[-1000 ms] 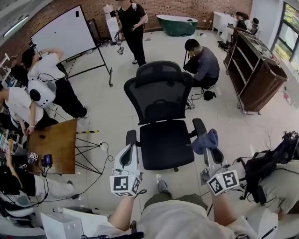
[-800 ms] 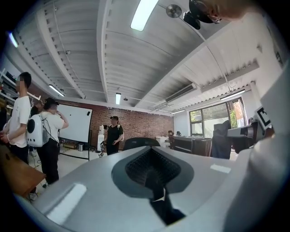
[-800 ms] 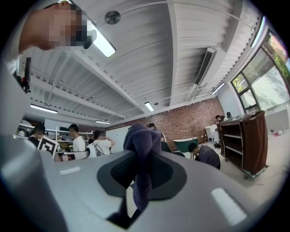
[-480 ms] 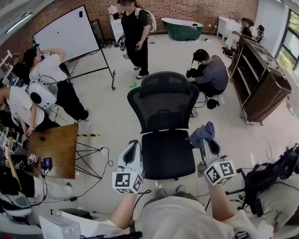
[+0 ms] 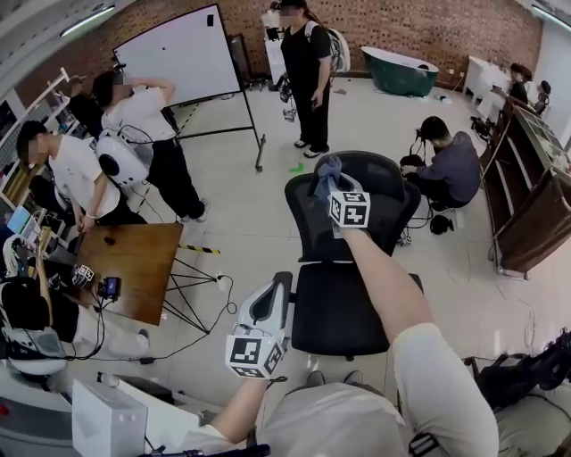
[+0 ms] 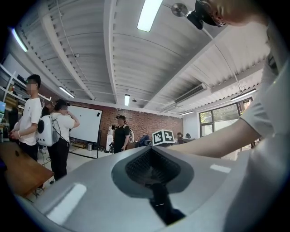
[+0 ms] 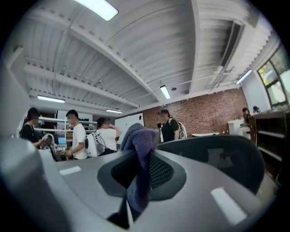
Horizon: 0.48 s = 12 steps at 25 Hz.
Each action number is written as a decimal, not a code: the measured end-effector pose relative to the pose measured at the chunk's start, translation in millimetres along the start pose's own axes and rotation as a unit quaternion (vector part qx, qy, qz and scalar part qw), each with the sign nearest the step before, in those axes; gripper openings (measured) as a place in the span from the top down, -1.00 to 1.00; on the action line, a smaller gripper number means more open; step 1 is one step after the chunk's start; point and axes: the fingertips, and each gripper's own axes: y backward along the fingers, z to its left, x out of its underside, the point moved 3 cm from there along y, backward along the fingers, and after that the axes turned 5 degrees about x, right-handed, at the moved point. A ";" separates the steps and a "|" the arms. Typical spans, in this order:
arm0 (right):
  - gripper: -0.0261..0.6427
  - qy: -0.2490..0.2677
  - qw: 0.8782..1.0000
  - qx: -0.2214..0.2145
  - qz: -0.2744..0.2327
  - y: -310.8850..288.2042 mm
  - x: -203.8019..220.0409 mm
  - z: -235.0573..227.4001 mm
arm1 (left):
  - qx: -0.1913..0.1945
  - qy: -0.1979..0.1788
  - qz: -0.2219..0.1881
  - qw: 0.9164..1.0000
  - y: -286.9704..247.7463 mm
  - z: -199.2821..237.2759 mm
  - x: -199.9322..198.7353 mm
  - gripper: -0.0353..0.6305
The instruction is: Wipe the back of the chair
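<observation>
The chair (image 5: 393, 201) stands mid-floor, the front of its mesh back towards the person. A blue cloth (image 5: 327, 171) is at the back's top edge, on the left side, clamped between the closed jaws of the right tool (image 5: 332, 185). The left tool (image 5: 282, 284) hangs low by the seat's left side, jaws together, nothing between them. A wooden bench (image 5: 134, 268) stands further left, with a whiteboard (image 5: 174, 49) beyond.

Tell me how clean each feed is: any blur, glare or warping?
Head view: sharp, evenly lit, fisheye bending the room's edges, faces mosaicked. Left gripper view: strong wide-angle warp, ceiling lamp blown out white. Right gripper view: purple cloth slightly soft up close, chair back clear, corners vignetted black.
</observation>
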 end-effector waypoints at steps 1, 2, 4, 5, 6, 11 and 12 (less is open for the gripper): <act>0.78 -0.008 1.000 0.002 0.007 -5.2 9.1 -7.0 | -0.006 -0.001 0.002 1.000 5.1 -3.2 5.8 0.73; 0.78 -0.009 1.000 0.005 0.013 -7.1 17.2 -13.6 | -0.012 -0.002 0.005 1.000 10.4 -5.0 11.7 0.72; 0.78 -0.005 1.000 0.016 0.024 -8.5 29.6 -26.9 | -0.021 0.001 0.013 1.000 17.6 -4.3 21.5 0.72; 0.78 -0.006 0.999 0.024 0.027 -8.6 33.3 -34.0 | -0.023 0.005 0.015 1.000 19.4 -2.5 24.9 0.72; 0.78 -0.005 0.999 0.033 0.028 -8.3 35.1 -40.7 | -0.022 0.009 0.015 1.000 20.1 0.6 27.4 0.72; 0.78 0.017 0.997 0.077 0.025 5.7 32.4 -70.9 | 0.001 0.028 0.011 1.000 16.9 20.2 37.1 0.72; 0.79 0.018 0.996 0.088 0.023 12.7 32.5 -79.3 | 0.010 0.030 0.011 0.999 15.0 19.9 38.5 0.73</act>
